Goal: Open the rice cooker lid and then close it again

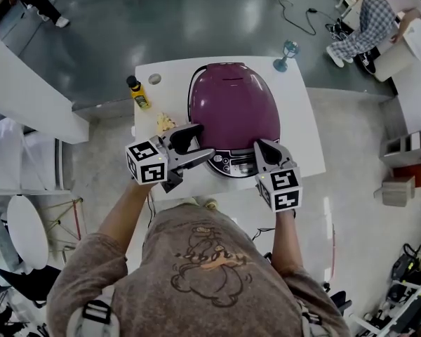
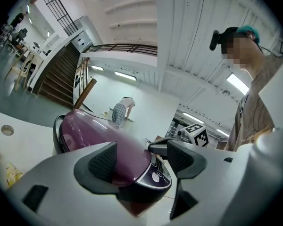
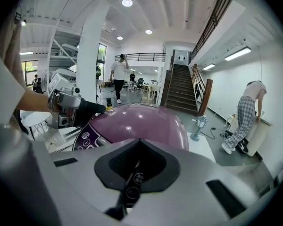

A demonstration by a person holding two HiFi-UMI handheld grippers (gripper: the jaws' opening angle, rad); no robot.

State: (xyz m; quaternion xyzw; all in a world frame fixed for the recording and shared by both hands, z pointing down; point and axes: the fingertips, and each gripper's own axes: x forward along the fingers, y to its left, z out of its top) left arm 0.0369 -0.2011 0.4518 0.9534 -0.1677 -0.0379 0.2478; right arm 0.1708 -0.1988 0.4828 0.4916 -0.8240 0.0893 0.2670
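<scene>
A purple rice cooker (image 1: 235, 107) stands on the white table (image 1: 303, 128) with its lid down and its control panel (image 1: 231, 163) facing me. My left gripper (image 1: 196, 144) is open at the cooker's front left, jaws pointing toward the panel. In the left gripper view the cooker (image 2: 108, 140) shows between and beyond the spread jaws of the left gripper (image 2: 141, 159), which hold nothing. My right gripper (image 1: 261, 147) is shut at the front right corner, next to the panel. In the right gripper view the pads of the right gripper (image 3: 139, 161) meet, and the cooker (image 3: 141, 121) rises just beyond.
A yellow bottle (image 1: 138, 93) and a small yellow object (image 1: 165, 123) sit at the table's left side. A blue stemmed glass (image 1: 288, 55) stands at the far right corner. A person (image 1: 379, 20) bends over furniture at the back right.
</scene>
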